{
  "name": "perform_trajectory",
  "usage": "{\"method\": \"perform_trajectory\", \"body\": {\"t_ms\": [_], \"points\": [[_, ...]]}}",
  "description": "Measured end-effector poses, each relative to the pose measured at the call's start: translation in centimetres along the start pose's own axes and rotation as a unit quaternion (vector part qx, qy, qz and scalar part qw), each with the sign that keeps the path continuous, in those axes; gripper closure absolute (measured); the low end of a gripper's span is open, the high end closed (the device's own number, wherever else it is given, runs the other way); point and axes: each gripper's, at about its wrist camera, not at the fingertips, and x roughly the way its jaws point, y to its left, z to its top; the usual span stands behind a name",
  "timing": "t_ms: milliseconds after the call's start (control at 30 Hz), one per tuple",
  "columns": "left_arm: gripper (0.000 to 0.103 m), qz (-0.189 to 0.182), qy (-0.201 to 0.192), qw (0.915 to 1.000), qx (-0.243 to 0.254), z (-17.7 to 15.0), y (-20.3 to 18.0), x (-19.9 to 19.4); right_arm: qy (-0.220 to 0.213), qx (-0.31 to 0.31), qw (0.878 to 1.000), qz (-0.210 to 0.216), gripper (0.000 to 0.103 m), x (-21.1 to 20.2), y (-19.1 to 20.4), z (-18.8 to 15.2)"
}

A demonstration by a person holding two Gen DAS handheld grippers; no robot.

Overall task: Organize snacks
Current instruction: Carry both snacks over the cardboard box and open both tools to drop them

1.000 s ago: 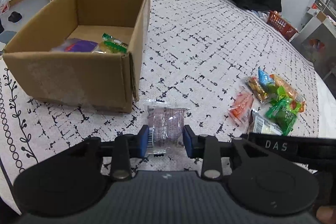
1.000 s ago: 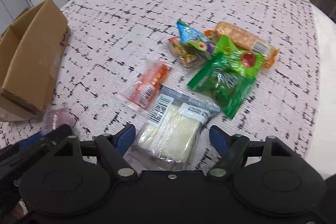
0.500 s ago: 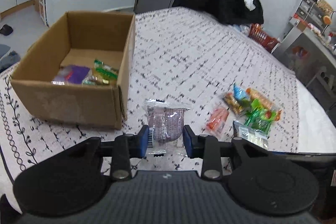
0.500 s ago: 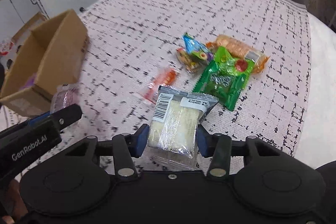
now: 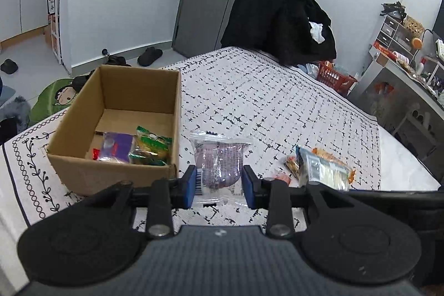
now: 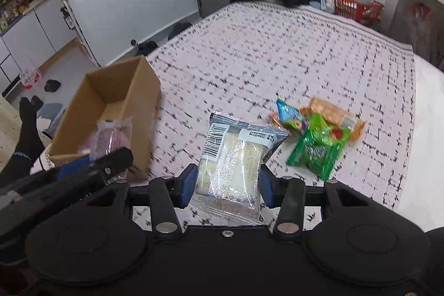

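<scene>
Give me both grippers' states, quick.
Left gripper: shut on the purple snack pack.
Right gripper: shut on the pale cake pack.

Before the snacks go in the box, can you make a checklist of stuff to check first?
1. Left gripper has its snack: ok. The pads press the purple packet on both sides.
2. Right gripper has its snack: ok. It is shut on the pale cake packet.
3. Both packets are off the bedspread: ok, they hang in the air.
4. Cardboard box is open on top: ok.
5. Room left inside the box: ok. The far half of the floor is bare; the snacks already inside sit by the near wall.
6. More snacks to fetch later: ok, the green packet and others lie in a pile.
</scene>
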Motion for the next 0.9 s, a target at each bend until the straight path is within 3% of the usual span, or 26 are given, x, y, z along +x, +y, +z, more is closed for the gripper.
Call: {"method": "perform_trajectory", "body": {"t_ms": [467, 900], "points": [[0.069, 0.009, -0.025, 0.9993, -0.027, 2.1, 3.8, -1.2, -0.036, -0.012, 0.998, 0.048, 0.057, -1.3, 3.4, 1.7], [0.069, 0.052, -0.026, 0.997, -0.051, 3.3, 7.5, -0.2, -0.028, -0.029, 0.994, 0.098, 0.057, 1.2, 6.5, 3.5]]}}
